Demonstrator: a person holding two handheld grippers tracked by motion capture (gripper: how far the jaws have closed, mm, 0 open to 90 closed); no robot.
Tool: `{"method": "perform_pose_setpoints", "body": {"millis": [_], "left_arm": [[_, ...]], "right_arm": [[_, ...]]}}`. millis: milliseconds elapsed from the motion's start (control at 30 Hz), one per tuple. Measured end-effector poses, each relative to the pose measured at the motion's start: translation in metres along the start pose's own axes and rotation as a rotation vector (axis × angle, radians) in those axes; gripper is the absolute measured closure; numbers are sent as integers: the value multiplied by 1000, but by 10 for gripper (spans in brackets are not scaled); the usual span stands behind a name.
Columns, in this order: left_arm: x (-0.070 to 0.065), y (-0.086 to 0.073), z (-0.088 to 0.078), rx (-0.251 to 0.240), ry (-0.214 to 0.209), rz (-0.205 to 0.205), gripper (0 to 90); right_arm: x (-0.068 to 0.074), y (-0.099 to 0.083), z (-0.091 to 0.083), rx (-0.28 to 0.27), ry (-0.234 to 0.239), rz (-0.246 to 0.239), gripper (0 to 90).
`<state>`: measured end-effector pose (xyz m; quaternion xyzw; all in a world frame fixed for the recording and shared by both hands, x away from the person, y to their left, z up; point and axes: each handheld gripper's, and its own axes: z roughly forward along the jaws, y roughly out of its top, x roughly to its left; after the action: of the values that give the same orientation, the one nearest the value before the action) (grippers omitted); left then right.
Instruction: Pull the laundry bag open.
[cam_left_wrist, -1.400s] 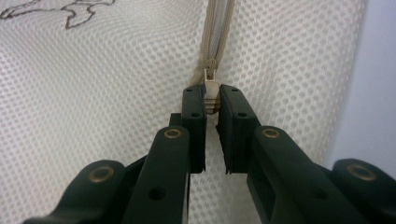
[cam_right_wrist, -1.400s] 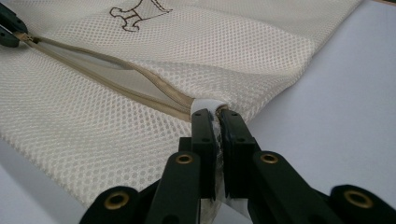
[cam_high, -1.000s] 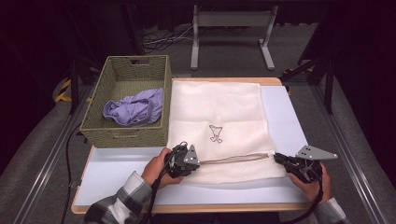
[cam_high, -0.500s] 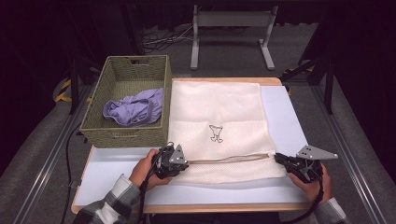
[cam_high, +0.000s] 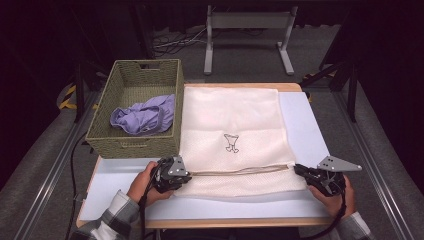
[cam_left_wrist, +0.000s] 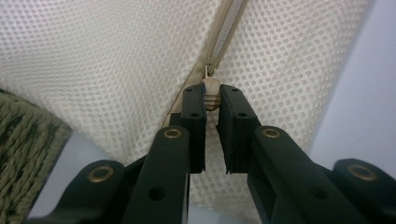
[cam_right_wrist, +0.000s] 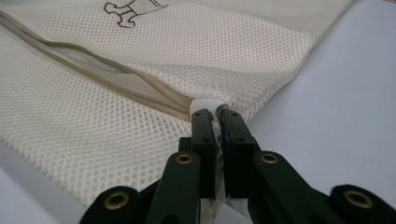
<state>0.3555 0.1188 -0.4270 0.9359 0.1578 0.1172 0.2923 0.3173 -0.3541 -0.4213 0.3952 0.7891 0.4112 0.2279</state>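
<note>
A cream mesh laundry bag (cam_high: 232, 120) with a small printed figure lies flat on the table. Its zipper (cam_high: 240, 171) runs along the near side and gapes open, as the right gripper view shows at the zipper opening (cam_right_wrist: 88, 63). My left gripper (cam_high: 176, 176) is shut on the beige zipper pull (cam_left_wrist: 211, 91) at the bag's left edge. At the bag's right corner my right gripper (cam_high: 300, 172) is shut on the white tab (cam_right_wrist: 208, 103) at the zipper's end, with the jaws pinching the fabric.
A woven green basket (cam_high: 132, 145) with a crumpled lilac garment (cam_high: 142, 116) stands left of the bag, close to my left hand. The pale blue table top (cam_high: 300, 120) shows to the right and in front. A metal stand (cam_high: 247, 30) is beyond the table.
My left gripper has slid left along the bag's near side with the zipper pull, and the zipper has opened across the bag. The right gripper has stayed put.
</note>
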Motion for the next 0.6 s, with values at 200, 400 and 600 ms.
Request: {"method": "perform_pose_setpoints", "body": {"millis": [200,400,600], "left_arm": [[3,-5,-1,5,2,-5,814],[4,-9,-4,4,2,-12,814],[8,-17,-7,5,8,-32,814]], "right_arm": [[0,0,-1,-1,-2,2,851],[0,0,-1,-2,1,5,851],[-1,-1,-1,0,0,0,852]]}}
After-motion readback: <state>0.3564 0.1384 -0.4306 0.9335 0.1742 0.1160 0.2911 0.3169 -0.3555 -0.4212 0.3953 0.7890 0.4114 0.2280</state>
